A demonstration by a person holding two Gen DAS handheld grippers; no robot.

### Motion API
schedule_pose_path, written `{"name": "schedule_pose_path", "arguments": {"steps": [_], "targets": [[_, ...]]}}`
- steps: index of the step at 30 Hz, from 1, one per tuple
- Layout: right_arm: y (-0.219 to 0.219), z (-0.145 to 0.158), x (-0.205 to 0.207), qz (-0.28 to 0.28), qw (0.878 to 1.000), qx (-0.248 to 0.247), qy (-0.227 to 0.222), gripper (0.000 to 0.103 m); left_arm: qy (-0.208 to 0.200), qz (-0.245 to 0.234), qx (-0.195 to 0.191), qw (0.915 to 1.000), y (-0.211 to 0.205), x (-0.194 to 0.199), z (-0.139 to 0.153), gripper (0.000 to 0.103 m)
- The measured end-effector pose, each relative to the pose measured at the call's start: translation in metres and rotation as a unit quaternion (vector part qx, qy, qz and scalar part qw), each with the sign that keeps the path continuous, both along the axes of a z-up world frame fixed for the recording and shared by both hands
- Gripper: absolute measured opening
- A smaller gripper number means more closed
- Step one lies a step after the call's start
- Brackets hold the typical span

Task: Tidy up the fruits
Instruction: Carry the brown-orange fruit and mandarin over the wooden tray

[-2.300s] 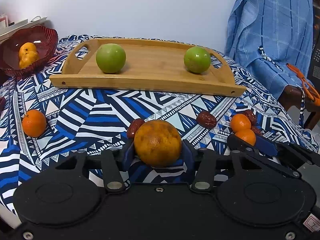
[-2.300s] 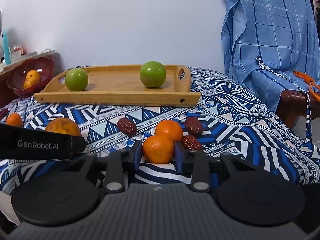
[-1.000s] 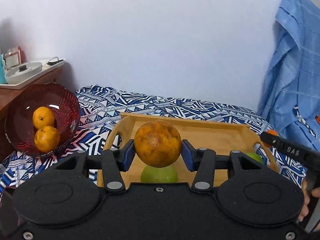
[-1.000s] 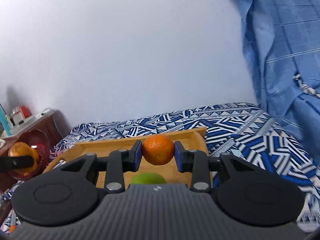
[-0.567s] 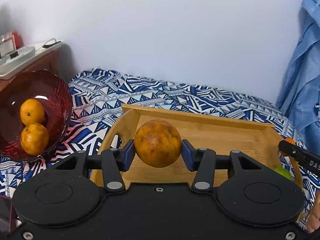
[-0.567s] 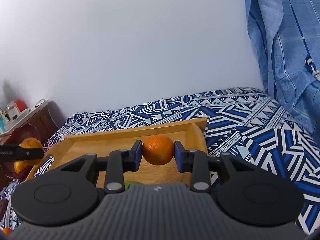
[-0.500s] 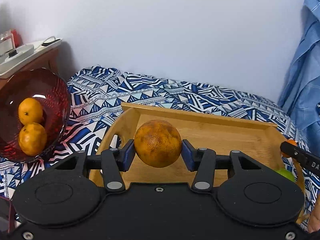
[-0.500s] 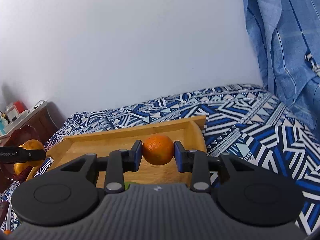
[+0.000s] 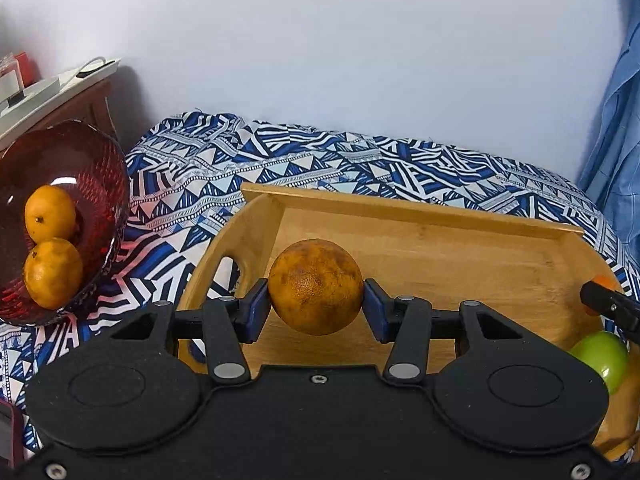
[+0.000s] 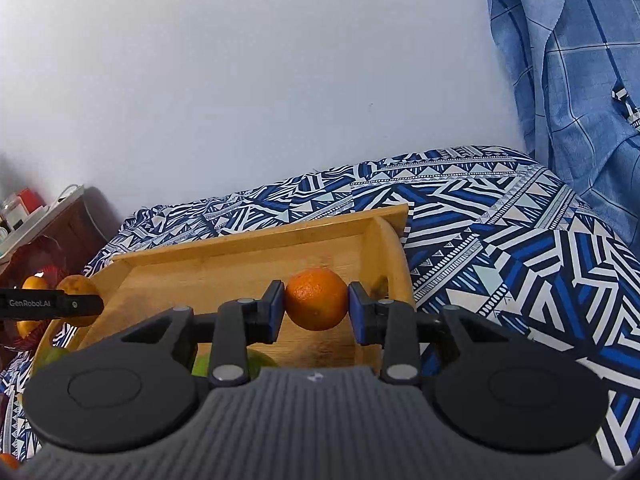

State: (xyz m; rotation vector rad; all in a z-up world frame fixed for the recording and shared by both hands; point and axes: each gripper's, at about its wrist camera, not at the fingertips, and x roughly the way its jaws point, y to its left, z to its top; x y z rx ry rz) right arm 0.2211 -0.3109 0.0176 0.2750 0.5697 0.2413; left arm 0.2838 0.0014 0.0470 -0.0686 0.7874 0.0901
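- White wall behind; patterned cloth (image 9: 304, 168) covers the surface, wooden tray (image 9: 440, 224) on it, red bowl (image 9: 100, 168) off to the left of the left claw.
- Left claw (image 9: 316, 312) clamped on a big mottled orange (image 9: 315, 286), held above the tray's left end, ahead of the handle cut-out.
- Right claw (image 10: 316, 312) clamped on a small orange (image 10: 317, 298), held over the tray's right end, near the end wall.
- Progress, judged: green fruit (image 9: 600, 356) lies in the tray, low right of the left claw; two oranges (image 9: 52, 244) sit in the bowl. Both held fruits not yet set down; no other loose fruit visible now.
- Versus a couple of seconds back: both fruits were then gripped at cloth level, in front of the tray. Both claws have since carried them up and over the tray and tipped downward; grips unchanged.
- Next, likely: lower and release into the tray.
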Motion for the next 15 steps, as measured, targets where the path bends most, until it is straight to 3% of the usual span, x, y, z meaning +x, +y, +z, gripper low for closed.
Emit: {"name": "schedule_pose_path", "arguments": {"steps": [15], "targets": [[0.003, 0.0, 0.0, -0.001, 1.0, -0.012, -0.004, 0.038, 0.017, 0.002, 0.003, 0.9998, -0.001, 0.004, -0.014, 0.047]]}}
